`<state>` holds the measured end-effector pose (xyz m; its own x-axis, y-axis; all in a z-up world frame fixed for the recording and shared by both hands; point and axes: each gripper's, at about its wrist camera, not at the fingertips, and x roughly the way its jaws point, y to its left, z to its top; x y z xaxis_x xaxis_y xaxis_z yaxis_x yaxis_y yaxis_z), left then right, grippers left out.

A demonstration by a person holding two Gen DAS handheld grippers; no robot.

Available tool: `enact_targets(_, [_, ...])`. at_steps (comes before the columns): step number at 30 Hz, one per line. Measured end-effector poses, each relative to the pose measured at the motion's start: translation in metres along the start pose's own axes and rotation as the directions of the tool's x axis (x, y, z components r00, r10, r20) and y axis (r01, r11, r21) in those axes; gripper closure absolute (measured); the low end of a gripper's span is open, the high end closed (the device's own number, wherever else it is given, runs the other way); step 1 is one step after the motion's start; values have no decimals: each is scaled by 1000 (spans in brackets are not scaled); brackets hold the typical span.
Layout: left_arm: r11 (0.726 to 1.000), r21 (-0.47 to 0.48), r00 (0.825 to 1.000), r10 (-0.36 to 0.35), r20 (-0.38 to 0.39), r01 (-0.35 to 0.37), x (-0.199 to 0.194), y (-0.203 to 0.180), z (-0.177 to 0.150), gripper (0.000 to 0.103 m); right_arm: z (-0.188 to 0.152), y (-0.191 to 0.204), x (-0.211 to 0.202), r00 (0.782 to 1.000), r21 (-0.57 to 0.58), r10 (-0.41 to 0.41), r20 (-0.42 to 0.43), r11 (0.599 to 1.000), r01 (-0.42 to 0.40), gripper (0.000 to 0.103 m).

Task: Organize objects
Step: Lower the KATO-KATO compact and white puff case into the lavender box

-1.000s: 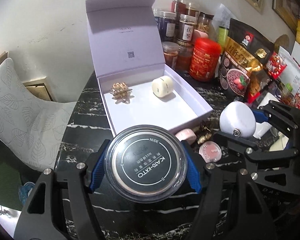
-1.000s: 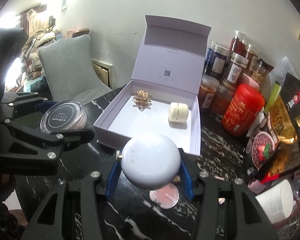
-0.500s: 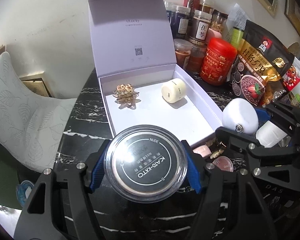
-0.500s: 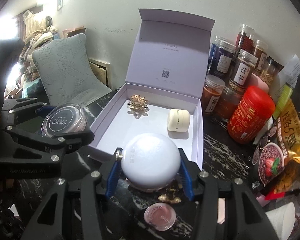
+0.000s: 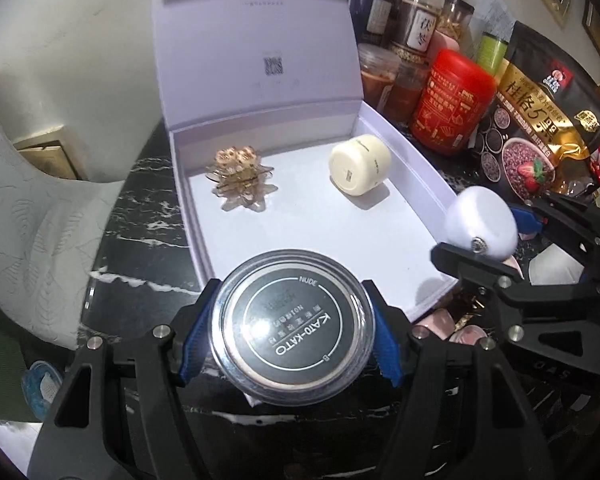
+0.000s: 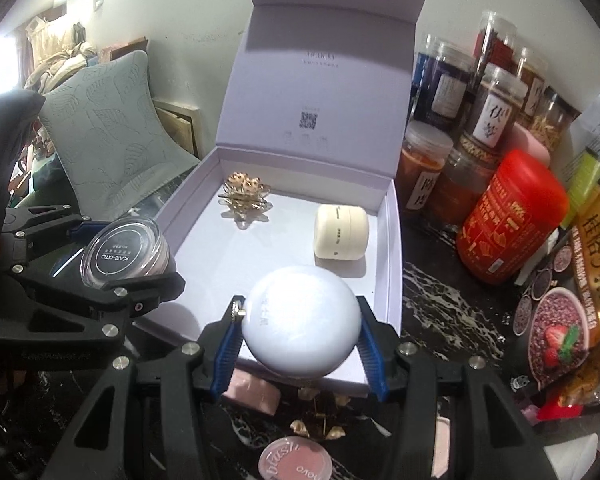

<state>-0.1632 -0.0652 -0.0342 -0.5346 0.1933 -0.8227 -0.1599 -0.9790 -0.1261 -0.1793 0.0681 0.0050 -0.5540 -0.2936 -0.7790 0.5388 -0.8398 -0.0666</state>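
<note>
Both grippers pinch round items at the bottom of their frames – left gripper (image 5: 290, 338) a powder jar (image 5: 294, 328), right gripper (image 6: 300, 334) a white compact (image 6: 300, 322) – above the box (image 5: 428, 176) edge; either could clip the rim or slip free and roll.

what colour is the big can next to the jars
Red with pale print, clearest in the right wrist view.
</note>
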Motion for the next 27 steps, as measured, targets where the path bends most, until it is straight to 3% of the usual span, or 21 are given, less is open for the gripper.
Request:
enact_targets(16, [1000, 27, 1000, -2, -22, 2, 34, 9, 23, 37, 11, -11, 53, 998, 5, 31, -62, 1000, -31, 49])
enact_targets(22, [999, 7, 997, -52, -55, 52, 50, 15, 35, 37, 17, -17, 69, 996, 17, 42, -79, 999, -40, 49])
enact_targets(27, [999, 33, 999, -20, -42, 22, 56, 15, 41, 37, 22, -20, 78, 995, 19, 45, -90, 999, -44, 49])
